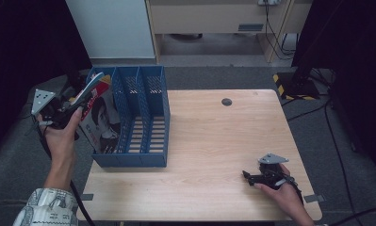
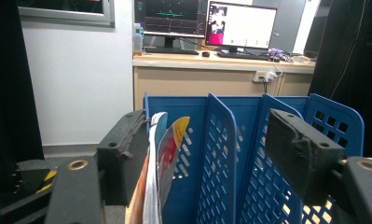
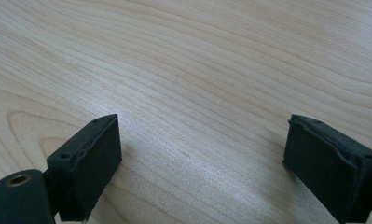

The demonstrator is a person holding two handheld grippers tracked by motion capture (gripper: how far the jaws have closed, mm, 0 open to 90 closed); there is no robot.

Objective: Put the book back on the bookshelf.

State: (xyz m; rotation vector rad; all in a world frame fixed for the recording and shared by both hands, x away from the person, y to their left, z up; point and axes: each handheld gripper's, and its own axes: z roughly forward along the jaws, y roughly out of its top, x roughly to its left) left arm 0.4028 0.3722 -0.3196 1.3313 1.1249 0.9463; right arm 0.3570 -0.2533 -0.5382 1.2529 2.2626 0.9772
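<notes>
left tongs [image 2: 207, 154]: jaws apart, magazines [image 1: 97, 110] touch only one pad | magazines: leaning in leftmost slot of blue file rack [image 1: 150, 117], tops fanned | right tongs [image 1: 252, 176]: apart, resting on table [image 1: 214, 141], empty | risk: my pad snags the covers, tipping magazines out

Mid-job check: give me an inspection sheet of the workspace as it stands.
Surface: wooden table, mostly bare.
Job's things: blue file rack at the table's left edge; magazines leaning in its leftmost slot.
Clutter: nothing seen.
Grippers: left gripper open, magazines against one jaw, other jaw clear; right gripper open, low over the table.
Cables: one trails from the left gripper; more on the floor.
Surroundings: desk with monitors.
</notes>
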